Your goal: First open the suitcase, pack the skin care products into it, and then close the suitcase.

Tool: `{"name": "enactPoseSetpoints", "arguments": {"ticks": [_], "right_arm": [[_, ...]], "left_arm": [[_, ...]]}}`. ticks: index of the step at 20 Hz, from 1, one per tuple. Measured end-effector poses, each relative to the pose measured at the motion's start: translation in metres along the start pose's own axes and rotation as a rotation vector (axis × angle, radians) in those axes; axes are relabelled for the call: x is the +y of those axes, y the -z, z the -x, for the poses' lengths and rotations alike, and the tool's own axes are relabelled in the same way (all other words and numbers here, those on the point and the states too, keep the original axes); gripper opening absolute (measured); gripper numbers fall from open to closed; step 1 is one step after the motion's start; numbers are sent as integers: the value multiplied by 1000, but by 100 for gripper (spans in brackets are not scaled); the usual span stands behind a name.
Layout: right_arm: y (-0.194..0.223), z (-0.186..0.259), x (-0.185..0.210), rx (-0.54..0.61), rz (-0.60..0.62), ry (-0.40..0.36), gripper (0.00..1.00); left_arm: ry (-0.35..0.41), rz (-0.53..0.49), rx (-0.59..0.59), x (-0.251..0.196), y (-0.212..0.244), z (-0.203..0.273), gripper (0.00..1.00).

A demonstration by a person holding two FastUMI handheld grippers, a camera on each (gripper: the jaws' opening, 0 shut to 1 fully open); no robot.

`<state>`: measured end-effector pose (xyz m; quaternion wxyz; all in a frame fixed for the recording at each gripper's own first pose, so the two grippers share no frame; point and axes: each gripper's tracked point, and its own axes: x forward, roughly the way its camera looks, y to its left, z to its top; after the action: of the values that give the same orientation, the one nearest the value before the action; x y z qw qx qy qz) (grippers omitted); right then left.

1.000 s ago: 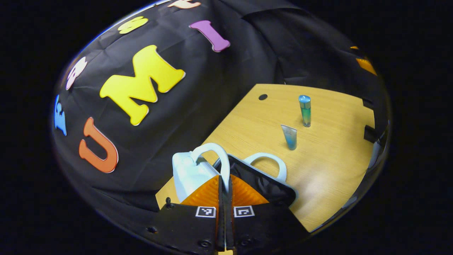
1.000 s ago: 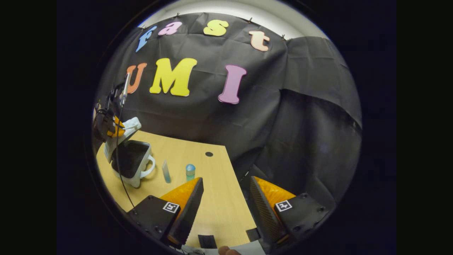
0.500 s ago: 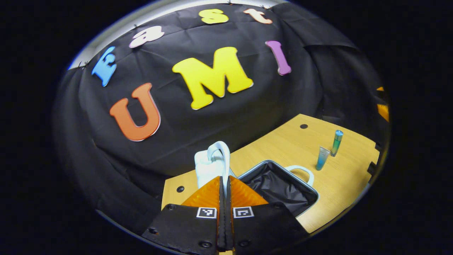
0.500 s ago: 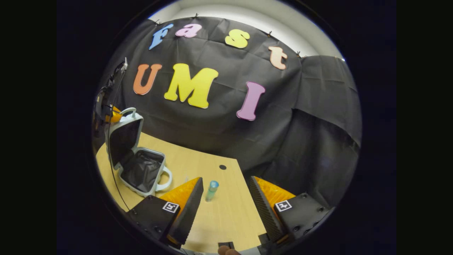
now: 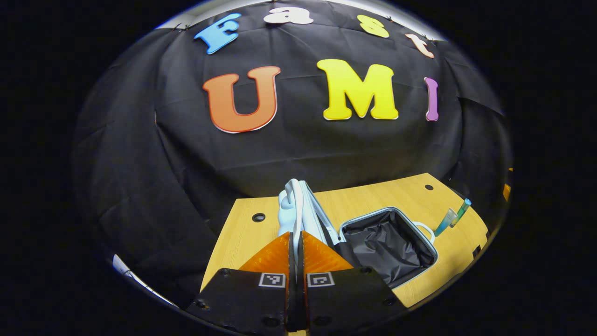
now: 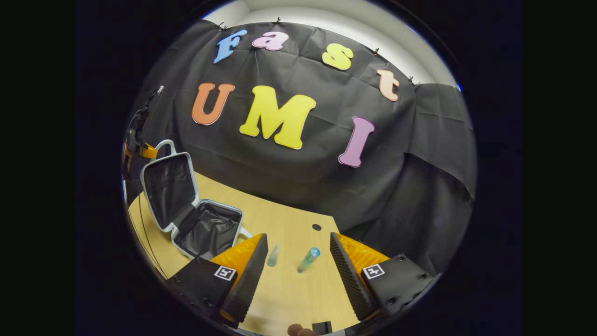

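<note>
Suitcase [image 6: 196, 219] lid [image 6: 169, 189] upright; left gripper [image 5: 295, 242] pinches handle [image 5: 293, 205], ease it back slowly. Right gripper [image 6: 298, 261] fingers apart, w/ nothing held.

Your right gripper [image 6: 298, 252] is hovering with its jaws apart over two tubes [image 6: 308, 260] standing beside the open suitcase [image 6: 186, 205].
</note>
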<state>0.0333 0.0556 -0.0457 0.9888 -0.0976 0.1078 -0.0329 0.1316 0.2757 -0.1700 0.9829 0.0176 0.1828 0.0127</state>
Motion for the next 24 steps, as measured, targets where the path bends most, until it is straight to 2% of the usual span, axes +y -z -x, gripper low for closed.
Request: {"name": "enactPoseSetpoints", "arguments": {"ticks": [3,7,9,16,18,21,22,23,24], "right_arm": [[-3,-1,16,5,7,-20,80],[-1,-3,31,22,32,-38,80],[1,-2,39,32,43,-49,80],[6,3,49,43,42,-58,80],[8,5,46,46,33,-50,80],[10,7,40,47,27,-41,80],[11,9,39,47,26,-42,80],[12,9,37,48,27,-39,80],[14,10,35,48,24,-38,80]], "left_arm": [[-22,120,7,36,30,-7,2],[-27,349,39,72,89,-27,3],[-38,413,72,84,117,-36,3],[-60,538,174,96,189,-51,4],[-59,595,180,98,201,-55,6],[-58,615,193,98,214,-57,7],[-67,616,198,100,216,-58,0],[-97,605,210,106,219,-56,12],[-123,595,208,112,222,-56,15]]}}
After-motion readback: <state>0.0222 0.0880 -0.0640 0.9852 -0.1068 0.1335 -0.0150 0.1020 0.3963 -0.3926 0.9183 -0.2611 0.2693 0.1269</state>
